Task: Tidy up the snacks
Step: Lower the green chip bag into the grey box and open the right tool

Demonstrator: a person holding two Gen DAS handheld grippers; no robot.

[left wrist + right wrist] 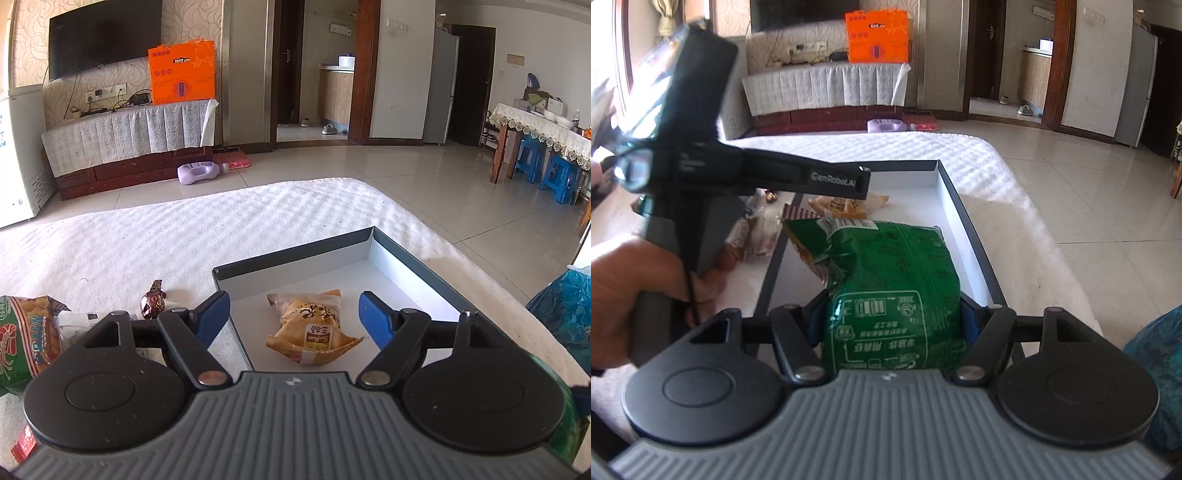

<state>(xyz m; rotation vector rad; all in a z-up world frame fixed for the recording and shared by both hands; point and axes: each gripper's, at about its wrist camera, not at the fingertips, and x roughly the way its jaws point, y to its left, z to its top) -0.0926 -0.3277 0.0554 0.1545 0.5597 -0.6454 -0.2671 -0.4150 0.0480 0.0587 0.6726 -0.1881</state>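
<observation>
Right wrist view: the green snack bag (894, 291) is clamped in the right claw (894, 317) over the tray (964, 218), ready to set down. The left claw (295, 317) hangs released above the yellow snack packet (310, 325) lying in the tray on the bed (147, 236).

A dark TV (105, 37) is mounted on patterned wallpaper (184, 20); pale floor tiles (424, 173) are sunlit.

A glossy green plastic bag (894, 280), a matt cardboard tray (295, 254) and ribbed white cloth (184, 229).
</observation>
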